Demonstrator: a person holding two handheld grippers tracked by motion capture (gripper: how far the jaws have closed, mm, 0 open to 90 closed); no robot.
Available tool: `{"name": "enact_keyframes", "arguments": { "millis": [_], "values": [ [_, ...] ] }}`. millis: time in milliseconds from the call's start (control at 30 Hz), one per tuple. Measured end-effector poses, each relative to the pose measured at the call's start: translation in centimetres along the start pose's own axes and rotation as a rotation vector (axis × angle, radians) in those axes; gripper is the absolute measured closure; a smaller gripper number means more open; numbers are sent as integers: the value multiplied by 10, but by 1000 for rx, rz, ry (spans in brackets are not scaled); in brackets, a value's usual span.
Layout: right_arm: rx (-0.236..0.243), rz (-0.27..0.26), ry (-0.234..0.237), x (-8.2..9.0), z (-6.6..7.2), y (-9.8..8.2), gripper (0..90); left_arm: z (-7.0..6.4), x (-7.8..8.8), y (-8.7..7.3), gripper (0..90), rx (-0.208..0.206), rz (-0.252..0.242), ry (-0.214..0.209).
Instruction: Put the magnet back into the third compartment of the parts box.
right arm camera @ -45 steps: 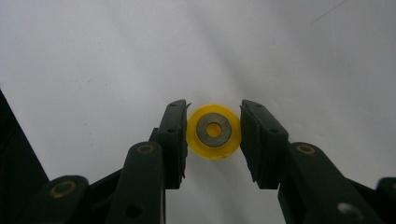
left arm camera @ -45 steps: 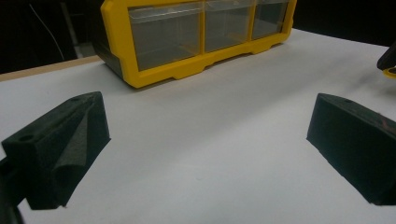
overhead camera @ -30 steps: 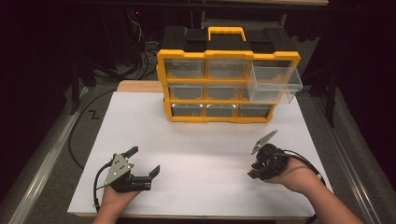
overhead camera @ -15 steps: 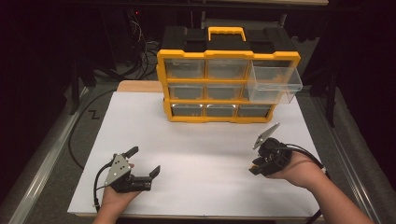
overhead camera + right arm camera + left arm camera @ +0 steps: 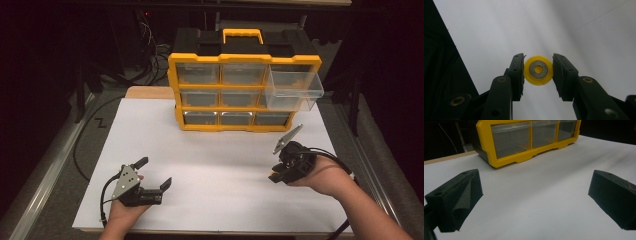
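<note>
A drawer cabinet (image 5: 244,85) stood at the far middle of the white sheet (image 5: 215,150) covering the table. Its upper right drawer (image 5: 294,90) jutted forward. The left gripper (image 5: 152,172) sat near left; the right gripper (image 5: 538,72) near right, a small disc (image 5: 538,70) between its jaws.

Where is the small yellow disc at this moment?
In the right gripper view, the yellow disc sits between the right tongs' jaws, above the white sheet. In the high view those tongs are near the table's right side, before the organizer.
</note>
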State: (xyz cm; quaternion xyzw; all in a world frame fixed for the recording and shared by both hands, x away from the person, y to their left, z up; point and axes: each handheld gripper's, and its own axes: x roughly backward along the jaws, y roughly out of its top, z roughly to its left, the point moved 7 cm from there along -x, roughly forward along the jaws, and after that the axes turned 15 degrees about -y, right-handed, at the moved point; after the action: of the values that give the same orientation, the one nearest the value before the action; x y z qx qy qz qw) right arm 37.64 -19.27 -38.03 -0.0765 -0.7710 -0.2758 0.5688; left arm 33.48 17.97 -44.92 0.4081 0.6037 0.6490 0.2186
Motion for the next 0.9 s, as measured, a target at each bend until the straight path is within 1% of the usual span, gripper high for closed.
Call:
{"name": "enact_keyframes", "arguments": {
  "millis": [300, 433, 533, 900],
  "values": [
    [12, 0, -6, 16, -6, 6, 651, 0, 0, 0, 2, 0, 0, -1],
    [8, 0, -11, 22, -10, 8, 651, 0, 0, 0, 2, -2, -1, -3],
    [7, 0, 0, 25, -11, 10, 651, 0, 0, 0, 2, -5, -1, -5],
    [4, 12, -1, 41, -19, 16, 650, -1, 0, 0, 2, -5, 3, -4]
  ]
}}
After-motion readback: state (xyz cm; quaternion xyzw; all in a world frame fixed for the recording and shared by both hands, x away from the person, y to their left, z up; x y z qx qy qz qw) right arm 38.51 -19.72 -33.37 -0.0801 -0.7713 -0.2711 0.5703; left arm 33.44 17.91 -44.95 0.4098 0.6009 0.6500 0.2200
